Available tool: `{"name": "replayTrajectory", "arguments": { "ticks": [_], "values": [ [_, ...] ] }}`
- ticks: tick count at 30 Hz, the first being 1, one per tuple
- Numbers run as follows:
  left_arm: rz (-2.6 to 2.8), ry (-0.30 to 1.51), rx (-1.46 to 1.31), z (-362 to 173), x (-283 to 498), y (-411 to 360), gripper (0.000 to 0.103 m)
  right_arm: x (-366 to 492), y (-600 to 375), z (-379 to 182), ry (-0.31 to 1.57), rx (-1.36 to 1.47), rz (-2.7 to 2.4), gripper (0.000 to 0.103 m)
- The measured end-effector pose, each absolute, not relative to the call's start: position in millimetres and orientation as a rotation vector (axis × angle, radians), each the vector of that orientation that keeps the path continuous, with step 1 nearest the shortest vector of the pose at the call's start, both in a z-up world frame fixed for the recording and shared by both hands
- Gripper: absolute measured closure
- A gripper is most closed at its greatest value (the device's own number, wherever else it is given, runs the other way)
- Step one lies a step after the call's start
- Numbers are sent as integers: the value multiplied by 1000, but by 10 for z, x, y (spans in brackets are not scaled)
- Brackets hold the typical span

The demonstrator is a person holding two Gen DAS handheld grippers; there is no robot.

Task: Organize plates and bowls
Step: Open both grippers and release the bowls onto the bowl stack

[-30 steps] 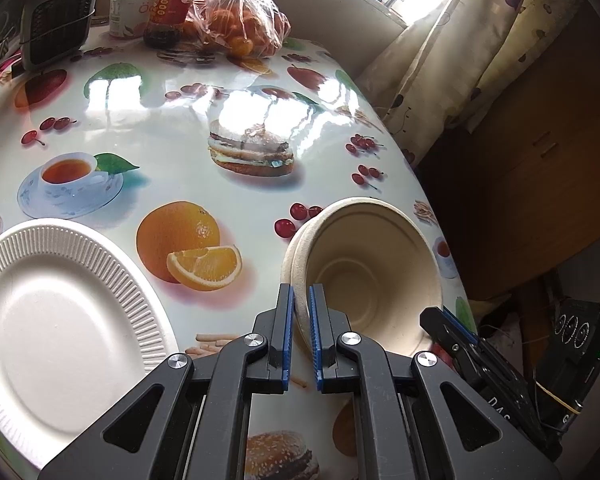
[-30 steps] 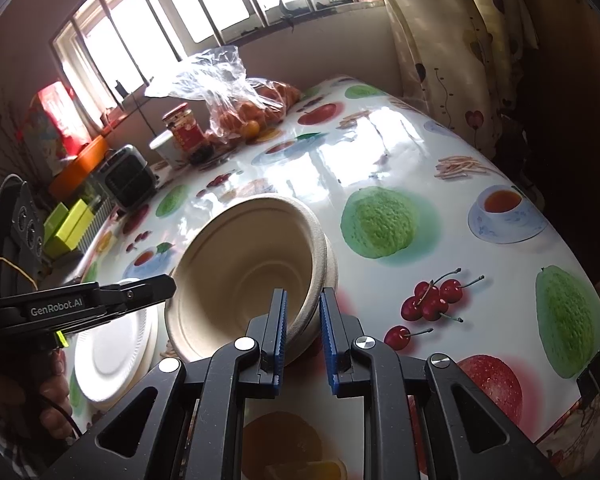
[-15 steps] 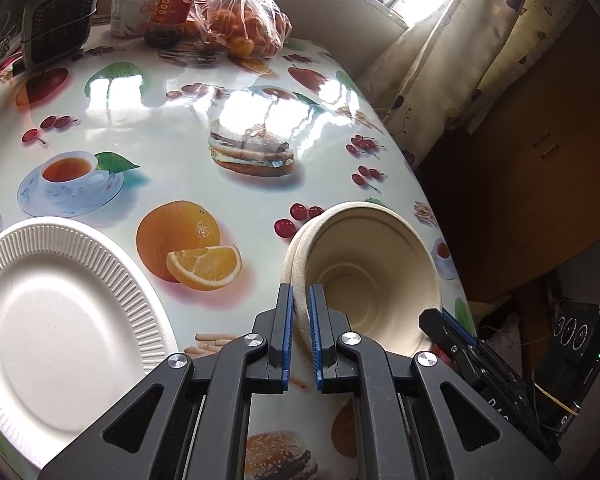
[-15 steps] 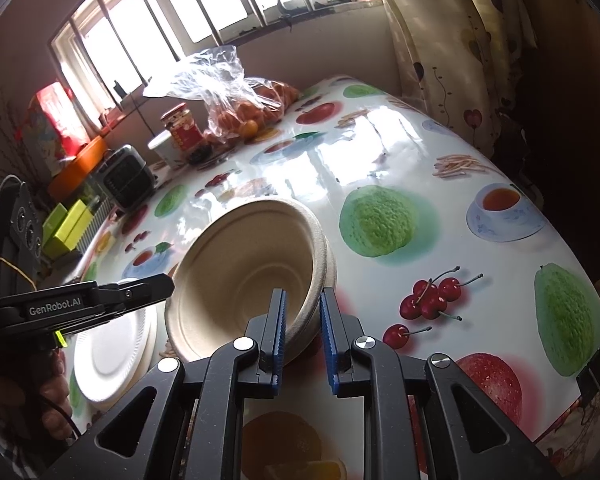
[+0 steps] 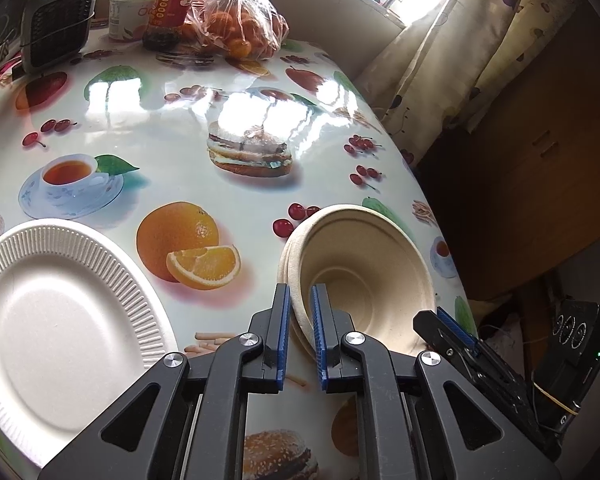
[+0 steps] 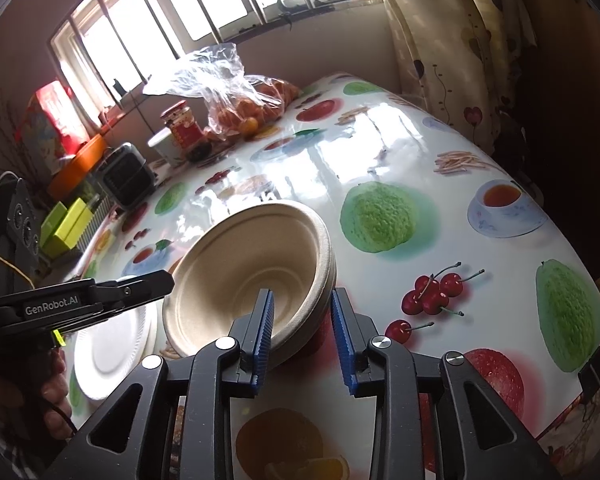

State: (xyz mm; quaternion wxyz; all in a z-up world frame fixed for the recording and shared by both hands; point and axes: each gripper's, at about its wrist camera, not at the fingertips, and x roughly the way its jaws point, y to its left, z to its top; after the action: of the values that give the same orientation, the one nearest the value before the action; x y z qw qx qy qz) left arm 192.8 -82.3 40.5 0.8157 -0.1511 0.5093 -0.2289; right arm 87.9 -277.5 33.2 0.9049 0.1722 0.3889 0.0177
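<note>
The stack of beige bowls (image 5: 360, 276) sits tilted toward the cameras at about five o'clock on the table, its nested rims showing as several layers; in the right wrist view the same stack (image 6: 252, 276) leans with its mouth toward the left gripper. The left gripper (image 5: 300, 336) has its jaws nearly closed on the near rim of the stack, one finger outside the wall and one inside, so it appears to hold the bowls; the right gripper (image 6: 304, 332) stands with jaws parted well wider than the rim, one finger inside the bowl and the other clear of the outer wall, holding nothing. The white ribbed plates (image 5: 60, 316) lie flat at about eight o'clock, well apart from the bowls.

The step in hand looks like settling or handing over the bowl stack; the next move likely calls for the right jaws to draw clear, or close again, without tipping the stack, then setting it level near the plates.

The table (image 5: 172, 136) wears a glossy oilcloth printed with fruit, teacups and burgers; at twelve o'clock stand a bag of oranges (image 5: 240, 20), a red jar (image 5: 172, 8) and a white tub (image 5: 128, 12); barred windows (image 6: 204, 20) and curtains (image 6: 460, 40) lie beyond.
</note>
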Motion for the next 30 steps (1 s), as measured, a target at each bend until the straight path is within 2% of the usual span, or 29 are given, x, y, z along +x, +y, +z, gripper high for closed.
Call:
{"name": "replayTrajectory", "arguments": {
  "ticks": [4, 9, 13, 16, 18, 20, 30],
  "values": [
    [-490, 1082, -321, 416, 1918, -826, 84, 878, -2779, 328, 803, 356, 35, 72],
    [-491, 1073, -312, 434, 1899, -834, 82, 879, -2775, 335, 804, 355, 37, 72],
    [-483, 1070, -301, 441, 1875, -838, 74, 877, -2781, 335, 803, 355, 37, 72],
    [-474, 1062, -286, 450, 1851, -845, 73, 877, -2779, 342, 804, 356, 37, 71],
    [-459, 1048, -262, 470, 1828, -852, 72, 877, -2781, 344, 803, 355, 38, 69],
    [-442, 1032, -236, 492, 1804, -856, 67, 872, -2782, 338, 802, 355, 37, 64],
    [-396, 965, -125, 555, 1730, -885, 61, 846, -2823, 393, 787, 348, 28, 52]
  ]
}}
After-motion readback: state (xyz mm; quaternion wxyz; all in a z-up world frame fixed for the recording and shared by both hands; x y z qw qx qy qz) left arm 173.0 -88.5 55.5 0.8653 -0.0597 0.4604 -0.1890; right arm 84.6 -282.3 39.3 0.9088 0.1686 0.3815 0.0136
